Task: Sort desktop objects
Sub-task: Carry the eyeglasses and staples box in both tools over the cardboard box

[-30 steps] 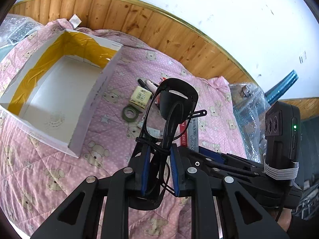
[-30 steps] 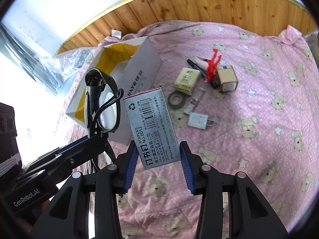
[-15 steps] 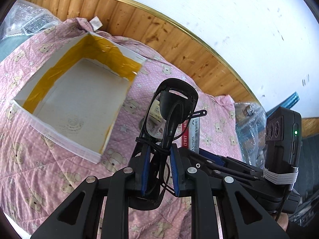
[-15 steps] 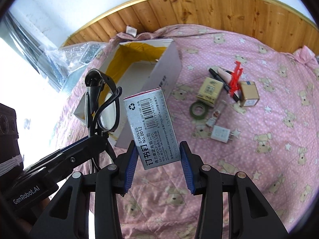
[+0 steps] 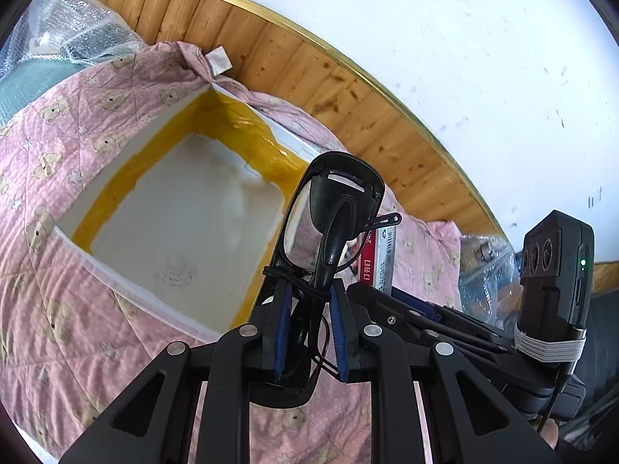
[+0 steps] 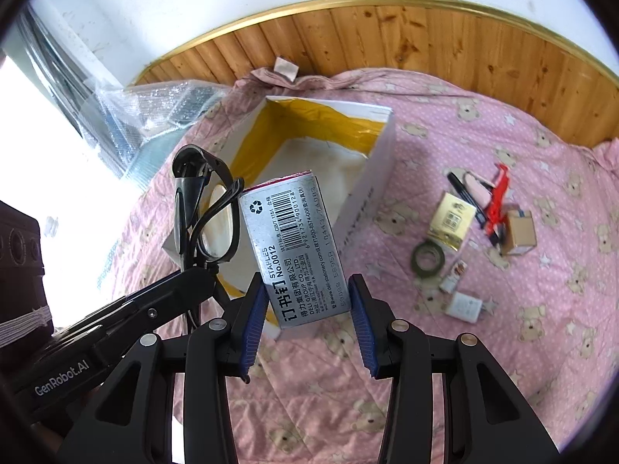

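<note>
My left gripper (image 5: 307,305) is shut on folded black glasses (image 5: 332,208), held upright above the near right corner of the open white box (image 5: 185,208) with yellow-taped inner walls. My right gripper (image 6: 307,301) is shut on a silver staples box (image 6: 296,247), lifted over the box's (image 6: 329,154) near edge. In the right wrist view the left gripper (image 6: 201,270) with the glasses (image 6: 203,216) stands just left of the staples box. The staples box's edge (image 5: 381,255) shows behind the glasses in the left wrist view.
On the pink bear-print quilt (image 6: 503,348) to the right lie a green tape roll (image 6: 427,259), a gold packet (image 6: 452,220), a small brown carton (image 6: 520,234), a red clip (image 6: 499,197), a marker and a white plug (image 6: 464,305). Bubble wrap (image 6: 154,112) lies left; a wooden wall panel (image 6: 425,38) runs behind.
Both grippers have moved left toward the white box while holding their objects. The box now fills more of both views, and the loose items have slid right.
</note>
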A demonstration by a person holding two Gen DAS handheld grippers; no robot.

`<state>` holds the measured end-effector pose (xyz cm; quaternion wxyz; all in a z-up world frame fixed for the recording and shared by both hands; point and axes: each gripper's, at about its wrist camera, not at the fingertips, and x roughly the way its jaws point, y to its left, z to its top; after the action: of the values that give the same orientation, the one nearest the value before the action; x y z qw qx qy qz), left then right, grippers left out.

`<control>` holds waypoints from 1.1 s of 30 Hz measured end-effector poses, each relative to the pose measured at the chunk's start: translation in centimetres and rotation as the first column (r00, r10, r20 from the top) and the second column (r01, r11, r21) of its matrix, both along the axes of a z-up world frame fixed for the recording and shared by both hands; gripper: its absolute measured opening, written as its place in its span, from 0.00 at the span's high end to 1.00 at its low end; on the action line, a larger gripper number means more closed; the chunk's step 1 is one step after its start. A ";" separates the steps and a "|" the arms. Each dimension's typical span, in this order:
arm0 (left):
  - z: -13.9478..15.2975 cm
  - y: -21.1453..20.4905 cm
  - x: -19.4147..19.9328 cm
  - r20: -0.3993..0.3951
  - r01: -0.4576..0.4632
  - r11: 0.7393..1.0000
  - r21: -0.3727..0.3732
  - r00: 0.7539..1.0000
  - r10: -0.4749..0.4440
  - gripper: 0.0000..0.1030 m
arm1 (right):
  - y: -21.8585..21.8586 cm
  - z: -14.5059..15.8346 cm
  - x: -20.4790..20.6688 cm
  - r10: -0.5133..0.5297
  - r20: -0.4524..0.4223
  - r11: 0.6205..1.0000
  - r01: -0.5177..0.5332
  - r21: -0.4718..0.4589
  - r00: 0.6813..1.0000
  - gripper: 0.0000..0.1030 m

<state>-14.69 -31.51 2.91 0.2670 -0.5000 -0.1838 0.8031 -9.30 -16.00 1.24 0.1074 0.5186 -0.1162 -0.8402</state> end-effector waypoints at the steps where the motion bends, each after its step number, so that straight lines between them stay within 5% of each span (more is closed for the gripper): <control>1: 0.0 -0.2 -0.4 -0.001 -0.004 1.000 0.000 1.000 0.004 0.80 | -0.4 0.1 -0.4 0.003 0.001 1.000 -0.003 0.000 1.000 0.57; 15: -1.4 -3.8 -5.8 0.036 -0.072 0.997 0.023 0.997 0.071 0.80 | -4.9 -1.0 -6.6 0.064 0.032 0.998 -0.065 0.027 0.997 0.57; 33: -6.3 -4.3 -12.6 0.105 -0.092 0.995 -0.036 0.990 0.096 0.80 | -6.3 -6.2 -13.4 0.085 0.126 0.996 -0.088 0.018 0.988 0.56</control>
<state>-27.28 -35.84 -3.34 0.2109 -0.5369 -0.2086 0.7897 -22.66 -22.27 -4.98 0.1303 0.5759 -0.0903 -0.8020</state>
